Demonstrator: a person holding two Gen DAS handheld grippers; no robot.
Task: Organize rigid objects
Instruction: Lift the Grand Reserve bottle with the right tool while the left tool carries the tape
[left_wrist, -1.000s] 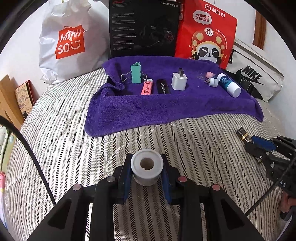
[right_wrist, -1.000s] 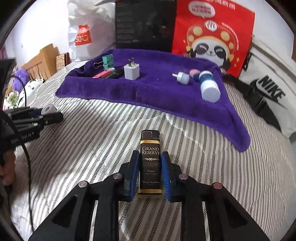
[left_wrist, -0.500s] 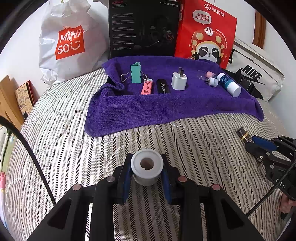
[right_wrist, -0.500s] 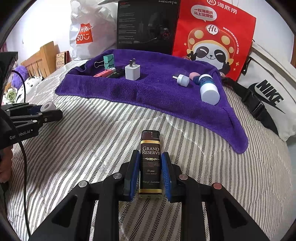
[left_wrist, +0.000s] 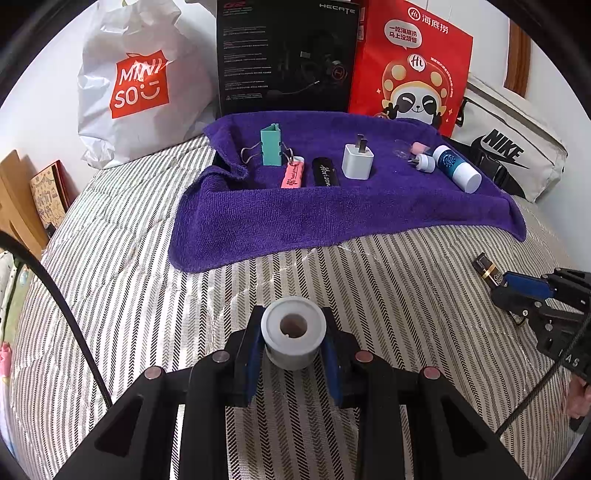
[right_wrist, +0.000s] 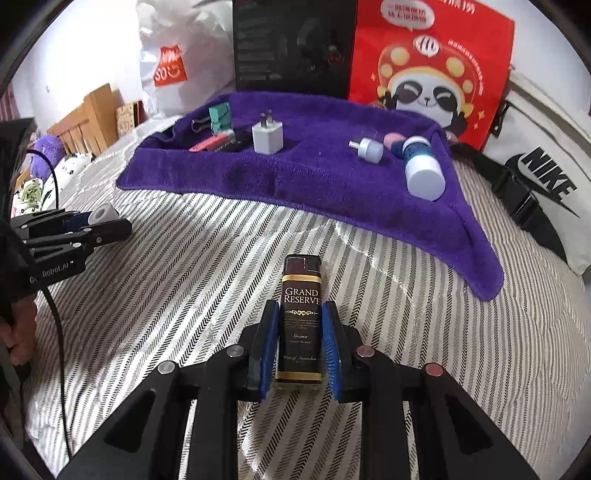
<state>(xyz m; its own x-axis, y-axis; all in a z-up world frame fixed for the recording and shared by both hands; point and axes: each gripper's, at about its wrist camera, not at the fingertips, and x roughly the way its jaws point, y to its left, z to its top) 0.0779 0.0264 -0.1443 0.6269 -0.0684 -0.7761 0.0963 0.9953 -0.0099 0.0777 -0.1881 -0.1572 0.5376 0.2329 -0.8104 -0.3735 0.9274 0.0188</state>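
We have both hands loaded and nothing in the air is placed yet. The left hand-held gripper (left_wrist: 293, 341) is closed on a small white ring-shaped roll (left_wrist: 293, 332), its pads pressing on both sides, and it hangs over the striped bed (left_wrist: 129, 295), in front of the purple towel (left_wrist: 332, 218). The right hand-held gripper (right_wrist: 295, 341) is clamped on a dark lighter (right_wrist: 300, 317) with a gold-lettered label, also over the bed and short of the towel's near edge.

On the towel we see a good part of the work apparently done. Toward the left lie a green binder clip (left_wrist: 271, 146), a pink flat item (left_wrist: 293, 173) and a black flat item (left_wrist: 325, 171), close together in a row, with a white plug adapter (left_wrist: 357, 160) just beside them. Toward the right sit a small white cap with a pin (left_wrist: 423, 161), a pink piece (left_wrist: 419, 147) behind it and a white-and-blue tube (left_wrist: 456, 168) lying on its side. The middle and near strip of the towel is bare.

We judge that what is left is to carry the roll and the lighter onto the towel and set each by its like: the lighter probably with the flat items on the left, the roll perhaps with the round things on the right. Nothing else loose shows on the bed.
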